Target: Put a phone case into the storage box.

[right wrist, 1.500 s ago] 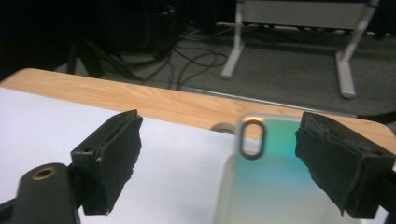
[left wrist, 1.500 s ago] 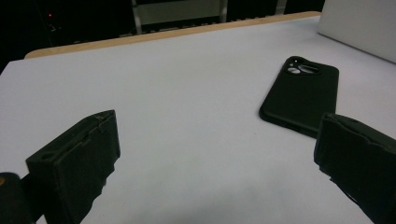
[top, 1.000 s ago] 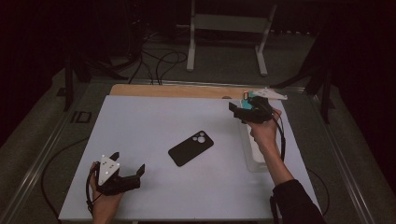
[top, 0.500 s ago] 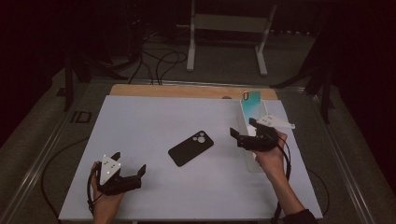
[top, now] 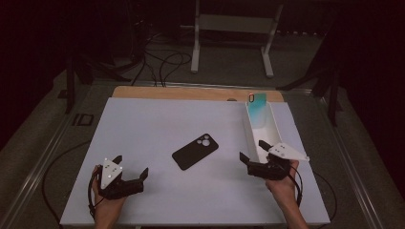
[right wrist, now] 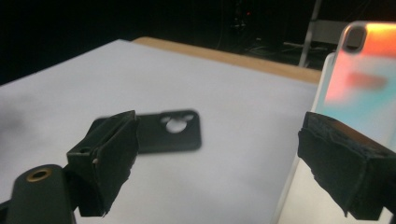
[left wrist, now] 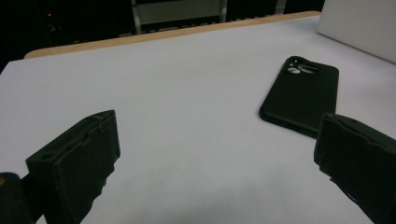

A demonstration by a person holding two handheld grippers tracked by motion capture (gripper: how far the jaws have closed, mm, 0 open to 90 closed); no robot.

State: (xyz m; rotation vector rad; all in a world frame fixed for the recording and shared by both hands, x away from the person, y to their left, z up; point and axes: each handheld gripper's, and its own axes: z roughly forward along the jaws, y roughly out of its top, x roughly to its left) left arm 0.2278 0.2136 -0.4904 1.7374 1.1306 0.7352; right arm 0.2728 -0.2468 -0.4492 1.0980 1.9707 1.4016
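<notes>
A black phone case [top: 195, 151] lies camera side up in the middle of the white table mat [top: 157, 124]. At the far end of a long white tray [top: 273, 130] on the right, a teal and orange phone case [top: 256, 106] stands upright. My right gripper [top: 252, 150] is open and empty beside the tray's near end. In the right gripper view the black case [right wrist: 154, 130] lies ahead on the left and the colourful case [right wrist: 362, 79] rises on the right. My left gripper [top: 132, 164] rests open at the front left, with the black case [left wrist: 301, 95] ahead to its right.
The mat lies on a wooden tabletop [top: 191, 93] whose bare edge shows at the back. Cables and a white metal stand [top: 234, 28] sit on the dark floor beyond. The tray's wall [left wrist: 359, 28] shows at the upper right of the left gripper view.
My right gripper let go of the colourful case at the tray's far end and drew back toward the person, along the tray to its near end. The left gripper stayed put.
</notes>
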